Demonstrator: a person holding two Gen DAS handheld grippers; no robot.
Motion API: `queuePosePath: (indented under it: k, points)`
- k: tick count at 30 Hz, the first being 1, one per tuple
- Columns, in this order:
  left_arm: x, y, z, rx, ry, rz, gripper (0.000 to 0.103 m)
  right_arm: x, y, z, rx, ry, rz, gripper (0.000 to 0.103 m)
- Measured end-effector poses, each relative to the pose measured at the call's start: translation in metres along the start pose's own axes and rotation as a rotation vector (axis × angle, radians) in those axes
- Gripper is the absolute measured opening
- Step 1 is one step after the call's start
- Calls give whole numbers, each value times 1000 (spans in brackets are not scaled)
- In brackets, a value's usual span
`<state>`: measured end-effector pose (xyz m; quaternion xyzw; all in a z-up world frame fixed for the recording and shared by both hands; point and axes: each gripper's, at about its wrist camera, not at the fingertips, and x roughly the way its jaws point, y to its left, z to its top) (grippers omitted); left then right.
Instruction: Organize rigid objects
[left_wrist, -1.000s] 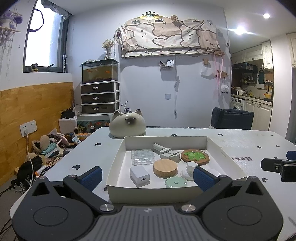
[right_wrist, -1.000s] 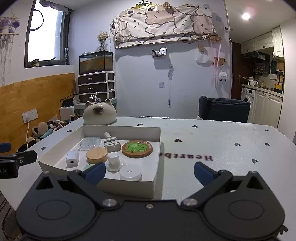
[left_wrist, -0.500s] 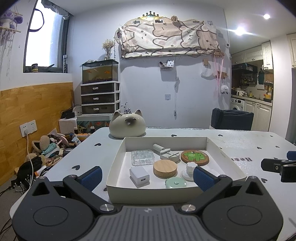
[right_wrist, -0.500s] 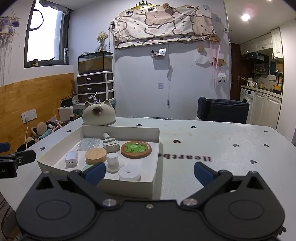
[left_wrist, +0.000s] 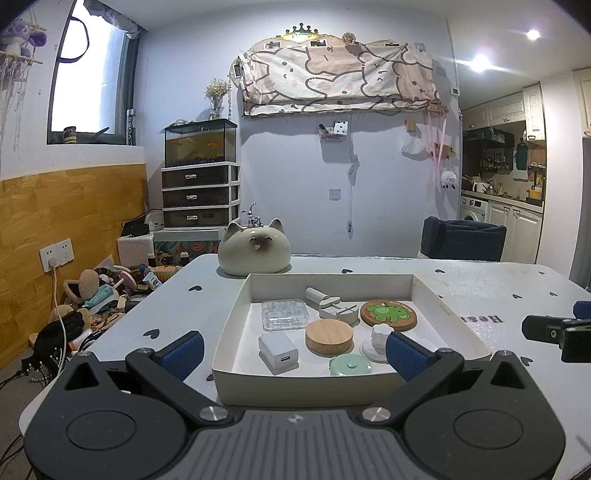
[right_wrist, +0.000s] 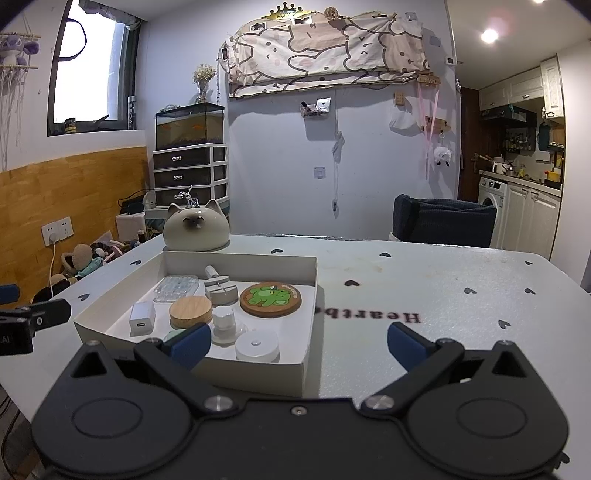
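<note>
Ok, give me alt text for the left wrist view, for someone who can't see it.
The open left gripper faces a shallow white tray on a table, holding a charger, wooden disc, frog coaster, clear case and other small items. A cat-shaped ceramic sits behind the tray, and the right gripper shows at the right edge.

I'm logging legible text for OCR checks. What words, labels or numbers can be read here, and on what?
"Heartb", cut off by the white cardboard tray: printed on the white heart-patterned tabletop, upside down to the camera.
Lettering round the round green frog coaster: too small to read.
</note>
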<state>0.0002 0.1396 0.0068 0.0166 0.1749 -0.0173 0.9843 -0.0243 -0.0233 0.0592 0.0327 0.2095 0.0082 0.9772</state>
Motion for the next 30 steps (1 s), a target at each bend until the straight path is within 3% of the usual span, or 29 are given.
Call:
queuePosePath:
  k: [30]
  points:
    - [0,0,-1,-3,-1,0,103,-1,-1,0,0,0,-2,103]
